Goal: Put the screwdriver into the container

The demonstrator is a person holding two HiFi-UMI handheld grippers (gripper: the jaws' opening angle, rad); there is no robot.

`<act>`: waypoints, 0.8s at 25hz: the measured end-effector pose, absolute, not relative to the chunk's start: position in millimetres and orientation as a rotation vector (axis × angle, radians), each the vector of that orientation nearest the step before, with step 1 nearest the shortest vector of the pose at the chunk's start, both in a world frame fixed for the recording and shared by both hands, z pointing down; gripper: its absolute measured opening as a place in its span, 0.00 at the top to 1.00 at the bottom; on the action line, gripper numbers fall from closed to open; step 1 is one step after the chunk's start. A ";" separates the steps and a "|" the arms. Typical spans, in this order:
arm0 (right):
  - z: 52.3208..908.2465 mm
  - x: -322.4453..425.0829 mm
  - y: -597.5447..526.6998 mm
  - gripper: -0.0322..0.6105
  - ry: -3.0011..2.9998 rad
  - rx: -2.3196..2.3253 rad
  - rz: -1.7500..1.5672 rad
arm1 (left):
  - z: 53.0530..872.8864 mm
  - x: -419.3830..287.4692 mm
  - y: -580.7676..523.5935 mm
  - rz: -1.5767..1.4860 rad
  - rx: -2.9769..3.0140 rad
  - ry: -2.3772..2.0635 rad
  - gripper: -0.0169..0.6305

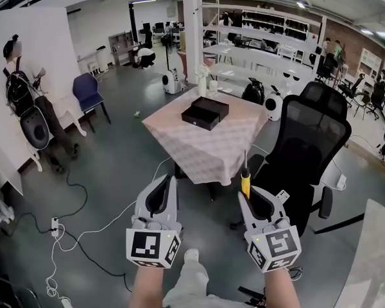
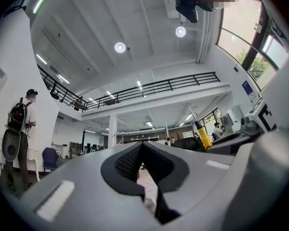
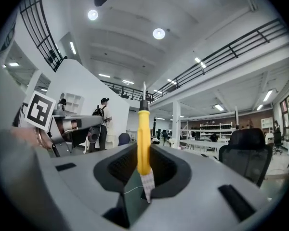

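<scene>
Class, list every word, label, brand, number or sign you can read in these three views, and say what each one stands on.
No text here can be read.
Marker cube on the left gripper: black-and-white squares, no letters.
Marker cube on the right gripper: the same kind of pattern.
Blue wall sign: too small to read.
White tag on the screwdriver: no print can be made out.

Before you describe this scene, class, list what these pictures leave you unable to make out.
- Head view: the black container is too far off and too small to show its inside.
- Right gripper view: the tip of the screwdriver is too thin to tell its type.
- Left gripper view: the left gripper blocks the container.
- Head view: the right gripper covers the screwdriver's lower handle.
</scene>
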State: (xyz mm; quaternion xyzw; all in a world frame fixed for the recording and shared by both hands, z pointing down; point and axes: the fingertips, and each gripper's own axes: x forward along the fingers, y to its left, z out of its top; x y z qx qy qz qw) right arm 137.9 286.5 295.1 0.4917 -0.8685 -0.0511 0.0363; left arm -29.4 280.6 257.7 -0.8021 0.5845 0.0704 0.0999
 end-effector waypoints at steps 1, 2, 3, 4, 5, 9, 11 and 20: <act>298.0 136.7 275.4 0.83 -2.671 1.507 -0.143 | 260.2 -31.5 269.2 0.204 -2.374 1.729 0.96; 300.9 135.5 263.1 0.83 -2.669 1.509 -0.136 | 262.4 -34.0 256.7 0.203 -2.376 1.730 0.96; 303.2 133.8 249.8 0.83 -2.663 1.513 -0.136 | 264.2 -37.0 243.1 0.205 -2.378 1.731 0.96; 304.8 131.7 235.6 0.83 -2.656 1.518 -0.139 | 265.6 -40.4 228.7 0.209 -2.379 1.732 0.96; 305.7 129.0 220.8 0.83 -2.649 1.523 -0.140 | 266.4 -44.2 213.5 0.212 -2.381 1.732 0.96; 302.6 112.4 156.5 0.83 -2.623 1.535 -0.135 | 261.6 -62.4 147.3 0.232 -2.394 1.723 0.96; 298.3 103.9 121.0 0.83 -2.609 1.545 -0.145 | 257.3 -71.3 110.2 0.241 -2.401 1.714 0.96; 299.5 70.5 -9.0 0.83 -2.548 1.622 -0.122 | 257.5 -119.4 -20.6 0.258 -2.434 1.706 0.96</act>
